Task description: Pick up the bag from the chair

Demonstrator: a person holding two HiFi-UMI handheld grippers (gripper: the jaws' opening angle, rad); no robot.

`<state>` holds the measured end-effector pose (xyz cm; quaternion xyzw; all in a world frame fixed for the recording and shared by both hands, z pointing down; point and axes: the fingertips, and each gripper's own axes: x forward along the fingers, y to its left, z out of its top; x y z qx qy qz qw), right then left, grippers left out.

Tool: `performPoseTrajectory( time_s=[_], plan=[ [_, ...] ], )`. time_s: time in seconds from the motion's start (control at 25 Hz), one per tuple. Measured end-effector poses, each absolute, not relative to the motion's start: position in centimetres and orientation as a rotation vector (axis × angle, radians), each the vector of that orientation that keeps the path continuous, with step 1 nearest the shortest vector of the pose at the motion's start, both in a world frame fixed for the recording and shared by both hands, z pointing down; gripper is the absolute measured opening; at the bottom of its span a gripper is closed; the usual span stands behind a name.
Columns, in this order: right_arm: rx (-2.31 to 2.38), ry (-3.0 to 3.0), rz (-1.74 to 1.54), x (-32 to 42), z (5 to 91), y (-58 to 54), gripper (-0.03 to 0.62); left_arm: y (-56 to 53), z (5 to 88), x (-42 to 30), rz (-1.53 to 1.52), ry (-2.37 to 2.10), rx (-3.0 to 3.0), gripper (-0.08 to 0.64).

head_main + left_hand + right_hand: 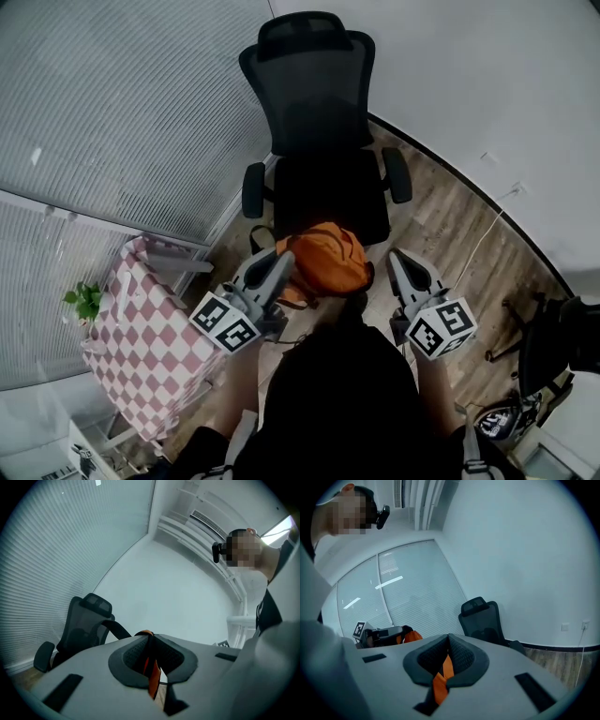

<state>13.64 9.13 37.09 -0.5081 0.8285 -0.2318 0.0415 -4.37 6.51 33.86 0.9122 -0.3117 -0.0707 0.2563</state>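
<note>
bag [323, 261] underside hidden | left claw [278, 258], right claw [400, 258] clamp orange straps [443, 674]

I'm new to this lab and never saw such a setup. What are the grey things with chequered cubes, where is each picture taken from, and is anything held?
No robot: a person holds a two-jaw gripper in each hand; the cubes are part of them. The head camera looks down on the left gripper, the right gripper, an orange bag between them and a black office chair beyond. The other two pictures come from cameras riding on the grippers; each shows its jaws shut on an orange strap, presumably the bag's. A pink checked table stands to the left.
</note>
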Motion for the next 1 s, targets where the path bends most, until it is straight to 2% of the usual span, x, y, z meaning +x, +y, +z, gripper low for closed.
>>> performPoseTrajectory(
  time_s=[0.6, 1.0],
  plan=[
    [-1.681, 2.569, -0.516, 7.2, 33.5, 19.5, 0.018, 16.4, 32.1, -10.4, -0.240, -0.777, 2.542, 0.054],
    [-1.461, 2.703, -0.320, 4.0, 30.3, 25.5, 0.018, 21.8, 31.1, -13.1, -0.282, -0.772, 2.554, 0.054]
  ],
)
